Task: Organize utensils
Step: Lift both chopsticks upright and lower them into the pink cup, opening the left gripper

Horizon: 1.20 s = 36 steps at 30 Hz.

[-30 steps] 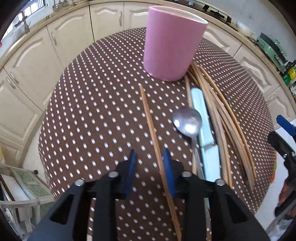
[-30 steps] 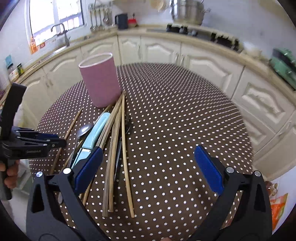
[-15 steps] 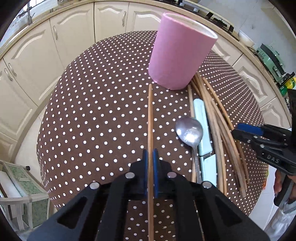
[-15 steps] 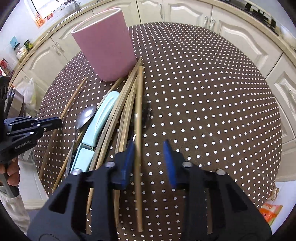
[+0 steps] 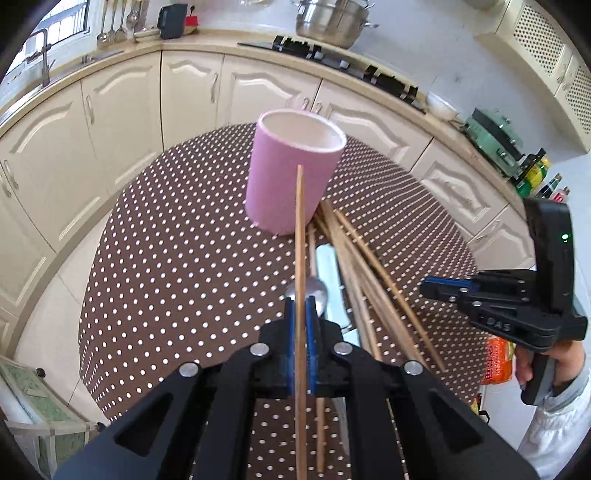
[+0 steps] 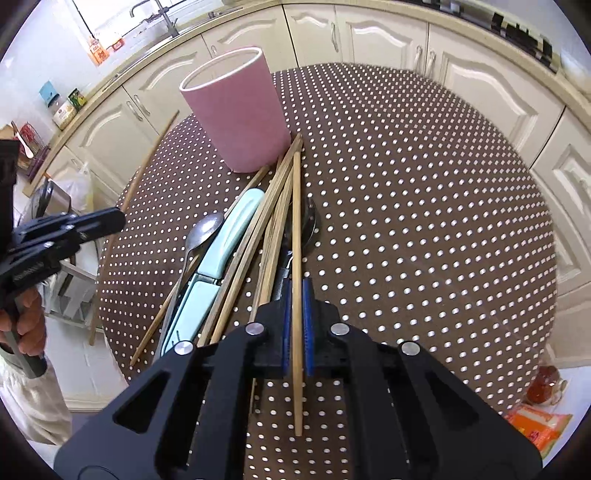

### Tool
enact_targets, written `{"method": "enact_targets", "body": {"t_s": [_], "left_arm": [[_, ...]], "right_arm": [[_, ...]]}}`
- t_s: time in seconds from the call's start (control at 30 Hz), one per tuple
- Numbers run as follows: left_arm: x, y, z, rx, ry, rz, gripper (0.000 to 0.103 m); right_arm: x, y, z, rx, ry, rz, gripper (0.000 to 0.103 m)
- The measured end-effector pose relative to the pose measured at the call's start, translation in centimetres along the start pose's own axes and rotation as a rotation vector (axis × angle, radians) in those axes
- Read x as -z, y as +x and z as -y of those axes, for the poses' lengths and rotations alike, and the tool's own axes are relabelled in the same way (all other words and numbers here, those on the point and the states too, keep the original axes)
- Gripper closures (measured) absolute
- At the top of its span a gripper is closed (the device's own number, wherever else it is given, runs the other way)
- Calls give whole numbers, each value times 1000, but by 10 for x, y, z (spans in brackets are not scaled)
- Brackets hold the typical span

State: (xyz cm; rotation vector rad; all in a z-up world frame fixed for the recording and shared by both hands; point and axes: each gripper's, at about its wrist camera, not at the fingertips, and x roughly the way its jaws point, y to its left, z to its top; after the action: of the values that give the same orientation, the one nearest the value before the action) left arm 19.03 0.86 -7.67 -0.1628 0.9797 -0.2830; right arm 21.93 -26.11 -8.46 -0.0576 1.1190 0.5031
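Note:
A pink cylindrical holder (image 5: 293,177) (image 6: 240,110) stands upright and empty on the round brown polka-dot table (image 5: 177,258) (image 6: 424,206). My left gripper (image 5: 301,314) is shut on a wooden chopstick (image 5: 300,240) and holds it raised above the table, tip pointing at the holder. My right gripper (image 6: 296,295) is shut on another chopstick (image 6: 296,221) over the pile. Several chopsticks (image 6: 269,206), a metal spoon (image 6: 205,230) and a light-blue handled utensil (image 6: 229,240) lie in a heap beside the holder.
Cream kitchen cabinets (image 5: 122,103) curve around behind the table. A steel pot (image 5: 328,18) sits on the stove. An orange packet (image 6: 539,424) lies on the floor at the right. A glass-topped stand (image 5: 33,402) is low at the left.
My left gripper lifted its chopstick off the table and tilted up toward the holder. My right gripper closed on a chopstick from the pile and raised slightly.

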Motion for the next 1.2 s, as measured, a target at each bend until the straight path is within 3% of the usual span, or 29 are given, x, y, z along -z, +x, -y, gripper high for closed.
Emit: {"method": "enact_targets", "body": {"t_s": [0.13,0.2,0.27,0.33,0.5,0.6,0.77,0.97,1.1,1.2], "left_arm": [[-6,-2,3,-9,12,9,97],[-7,-2,3,-6,18,6,98],[-8,-1,2,7,16,5,98],[-8,0,0,8,11,7,98],[-10,1,-1,18,12,13,98],[-12,0,2,34,23,24,98],[-19,-11,7,77,36,72,98],[-32,-39,18,110,79,220,98],[-50,-54,30,86,119,373,97],[-66,-61,39,73,138,497,97]], "right_arm": [[-9,8,-3,27,-25,-26,95],[-13,19,-6,42,-43,-60,90],[-18,38,-9,49,-48,-81,78],[-20,44,-8,50,-51,-95,78],[-24,62,-5,23,-45,-129,79],[-29,74,-8,-21,-33,-126,97],[-24,62,-10,-36,-29,-78,97],[-17,14,-2,-98,-16,67,97],[-29,-21,-5,-140,-12,246,97],[-40,-43,-14,-206,-10,428,97]]}}
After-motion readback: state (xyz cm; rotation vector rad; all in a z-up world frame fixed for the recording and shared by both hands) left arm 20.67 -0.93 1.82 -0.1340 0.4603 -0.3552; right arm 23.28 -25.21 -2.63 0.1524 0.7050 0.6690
